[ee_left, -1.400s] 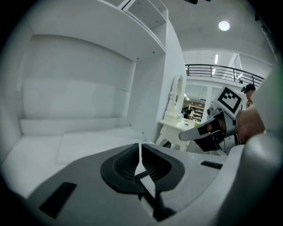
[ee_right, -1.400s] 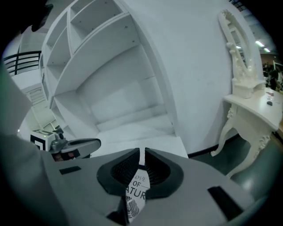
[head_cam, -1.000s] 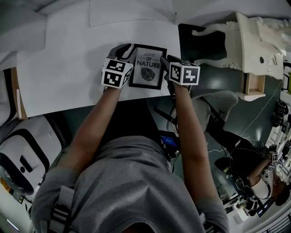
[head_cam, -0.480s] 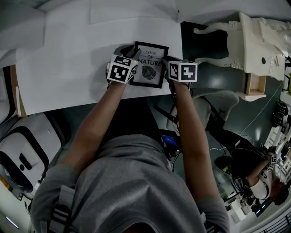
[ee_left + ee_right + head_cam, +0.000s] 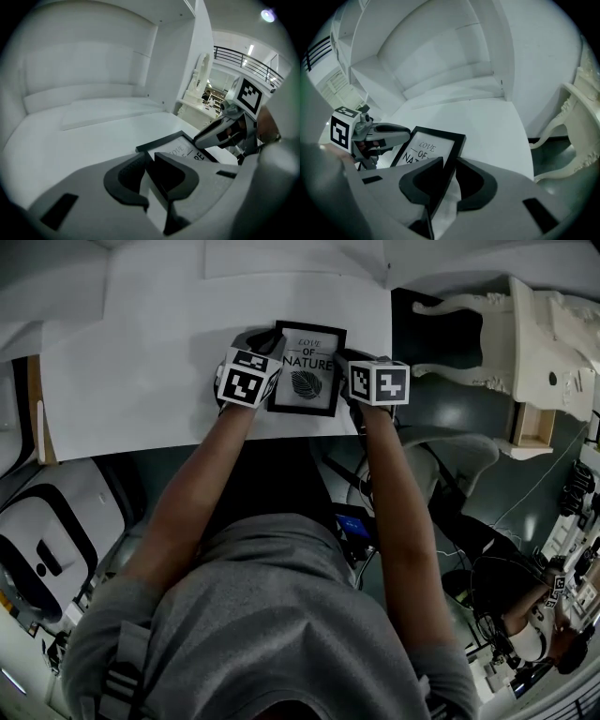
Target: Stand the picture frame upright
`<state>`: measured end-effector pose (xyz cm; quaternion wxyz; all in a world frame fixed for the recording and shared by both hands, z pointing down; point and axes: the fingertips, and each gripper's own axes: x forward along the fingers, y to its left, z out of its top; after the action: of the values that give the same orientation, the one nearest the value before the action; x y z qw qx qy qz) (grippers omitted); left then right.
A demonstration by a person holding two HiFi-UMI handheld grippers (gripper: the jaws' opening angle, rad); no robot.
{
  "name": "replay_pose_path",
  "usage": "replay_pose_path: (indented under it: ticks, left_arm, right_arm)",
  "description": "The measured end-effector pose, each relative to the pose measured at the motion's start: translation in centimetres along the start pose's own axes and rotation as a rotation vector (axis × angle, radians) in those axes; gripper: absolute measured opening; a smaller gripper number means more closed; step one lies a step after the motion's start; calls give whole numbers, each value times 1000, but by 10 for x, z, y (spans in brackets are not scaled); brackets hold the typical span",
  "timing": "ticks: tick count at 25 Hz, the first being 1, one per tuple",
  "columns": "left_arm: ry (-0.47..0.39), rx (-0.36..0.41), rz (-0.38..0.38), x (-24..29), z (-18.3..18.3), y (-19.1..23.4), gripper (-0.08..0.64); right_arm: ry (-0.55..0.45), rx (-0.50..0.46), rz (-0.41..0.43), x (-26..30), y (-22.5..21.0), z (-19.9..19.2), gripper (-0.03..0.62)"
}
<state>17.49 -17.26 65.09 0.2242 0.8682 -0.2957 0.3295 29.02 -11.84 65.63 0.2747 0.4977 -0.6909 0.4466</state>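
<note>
A black picture frame (image 5: 305, 371) with a leaf print lies on the white table (image 5: 141, 381) near its front edge. My left gripper (image 5: 265, 341) sits at the frame's left edge. In the left gripper view the frame (image 5: 178, 147) runs between the closing jaws of my left gripper (image 5: 149, 161), and the pads look pressed on its rim. My right gripper (image 5: 342, 360) is at the right edge. In the right gripper view the frame (image 5: 426, 147) lies against the inner jaw of my right gripper (image 5: 450, 173), whose jaws are closing, with a white gap to the outer one.
The table's right edge (image 5: 389, 352) drops off just beside the right gripper. An ornate white piece of furniture (image 5: 525, 334) stands beyond it. White wall panels (image 5: 93, 61) rise behind the table. A white appliance (image 5: 47, 549) sits on the floor at lower left.
Both grippers have edged a little further up the frame's sides, the left one more than the right. The frame itself has barely shifted on the table.
</note>
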Motion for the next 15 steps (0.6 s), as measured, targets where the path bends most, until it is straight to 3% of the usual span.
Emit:
replay_pose_path:
  ticks: [15]
  left_arm:
    - [22, -9, 80, -53, -38, 38, 69]
  right_arm:
    - [110, -138, 224, 20, 68, -6, 100]
